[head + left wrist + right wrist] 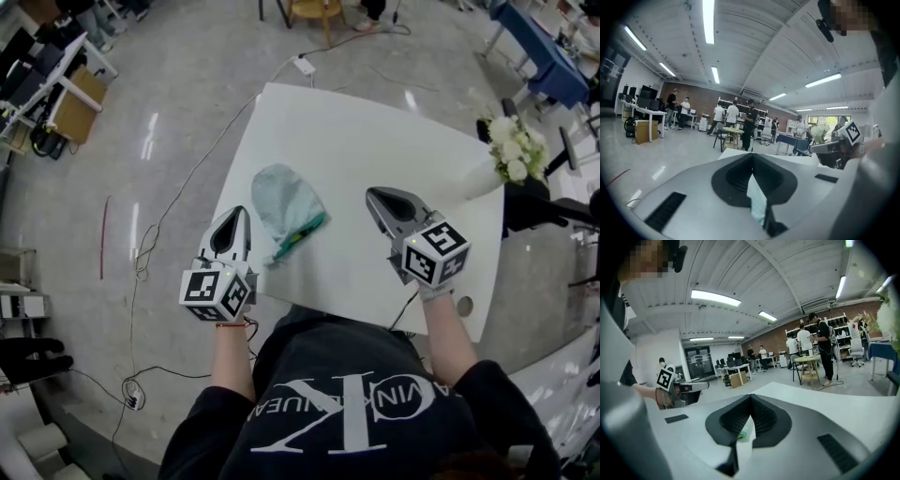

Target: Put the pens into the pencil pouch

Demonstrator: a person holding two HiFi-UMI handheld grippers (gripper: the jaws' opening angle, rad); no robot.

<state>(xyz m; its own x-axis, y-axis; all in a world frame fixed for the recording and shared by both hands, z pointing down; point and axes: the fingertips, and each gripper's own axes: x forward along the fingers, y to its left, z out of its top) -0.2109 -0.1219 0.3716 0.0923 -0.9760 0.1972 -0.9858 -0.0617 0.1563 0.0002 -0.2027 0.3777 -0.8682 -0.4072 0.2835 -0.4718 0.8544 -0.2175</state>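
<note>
Pencil pouch (281,199) lies on table (375,141); left gripper (243,212), right gripper (373,193) (fingers together) — empty.

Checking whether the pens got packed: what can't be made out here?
Pouch contents: head view, fabric hides them.
Green strip at its edge: head view, too small to tell pen from zipper.
Both gripper views: left gripper and right gripper bodies cover the pouch.
</note>
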